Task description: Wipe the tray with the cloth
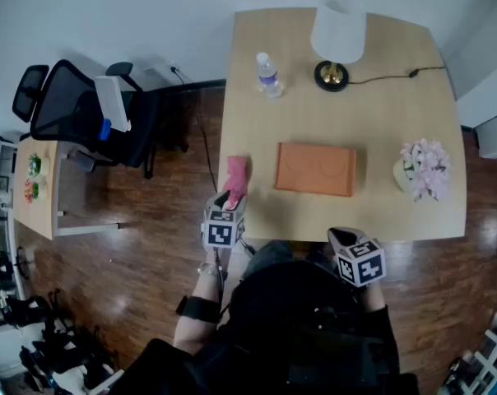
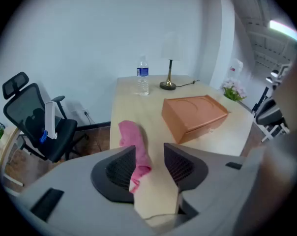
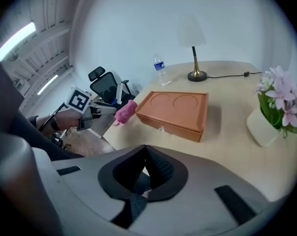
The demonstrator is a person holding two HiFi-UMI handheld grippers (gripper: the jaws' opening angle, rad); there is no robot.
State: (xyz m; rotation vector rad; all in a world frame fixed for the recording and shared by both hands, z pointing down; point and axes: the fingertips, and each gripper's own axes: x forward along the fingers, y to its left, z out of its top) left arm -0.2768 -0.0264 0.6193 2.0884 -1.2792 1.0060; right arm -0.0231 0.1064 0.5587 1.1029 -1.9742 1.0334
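I find my left gripper (image 2: pixel 149 152) released, jaws astride the pink cloth (image 2: pixel 130 134) at the table (image 1: pixel 380 97) edge beside the tray (image 1: pixel 315 169), right gripper (image 3: pixel 145 154) clenched empty; I should seat the cloth deep and close squarely before wiping.

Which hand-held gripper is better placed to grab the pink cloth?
The left hand-held gripper: its open jaws straddle the pink cloth; the right hand-held gripper is shut and far from it.

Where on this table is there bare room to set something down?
Bare wood lies between the tray and the flower pot, and in the wide band between the tray and the water bottle and lamp. The left edge is crowded: cloth and left gripper.
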